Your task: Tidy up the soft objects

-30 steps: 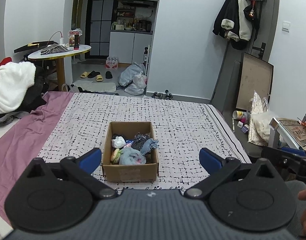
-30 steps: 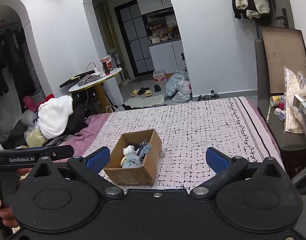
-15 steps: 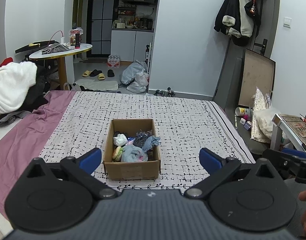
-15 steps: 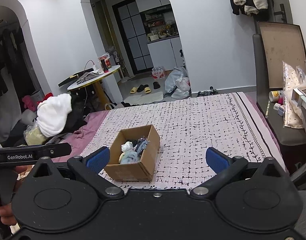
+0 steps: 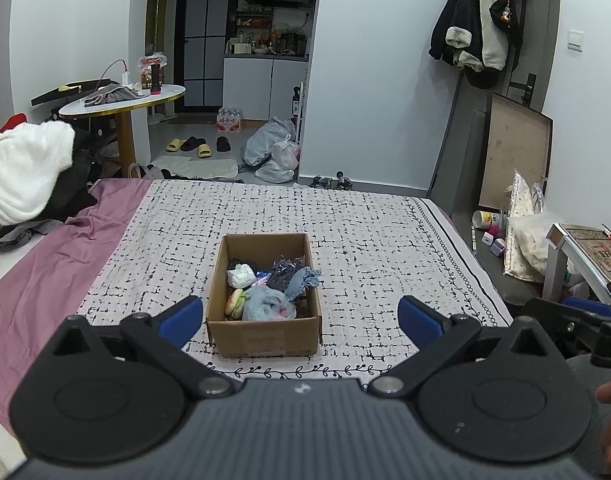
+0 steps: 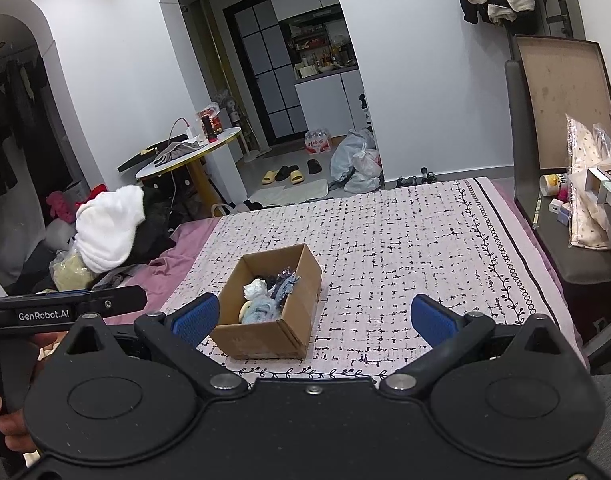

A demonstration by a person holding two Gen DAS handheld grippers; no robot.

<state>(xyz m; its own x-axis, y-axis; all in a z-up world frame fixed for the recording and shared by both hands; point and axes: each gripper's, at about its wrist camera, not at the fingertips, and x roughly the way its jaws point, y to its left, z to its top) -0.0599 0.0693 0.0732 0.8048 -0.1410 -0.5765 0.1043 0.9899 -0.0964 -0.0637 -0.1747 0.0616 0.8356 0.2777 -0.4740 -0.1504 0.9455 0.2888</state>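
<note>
A brown cardboard box (image 5: 261,336) stands on the patterned bedspread (image 5: 365,240) near its front edge. It holds several soft items: a light blue cloth (image 5: 265,306), a white wad (image 5: 241,275), dark fabric (image 5: 283,274) and a yellow-green toy (image 5: 235,303). The box also shows in the right wrist view (image 6: 271,338). My left gripper (image 5: 301,316) is open and empty, back from the box. My right gripper (image 6: 313,318) is open and empty, to the right of the left one.
A pink sheet (image 5: 37,264) covers the bed's left side. A heap of white and dark clothes (image 5: 25,176) lies at the far left. A round table (image 5: 121,100) stands behind. A chair (image 6: 561,200) and a small table with bags (image 5: 585,240) stand on the right.
Both grippers have drawn back and risen a little, so the box looks smaller and lower in both views. Both stay open and empty.
</note>
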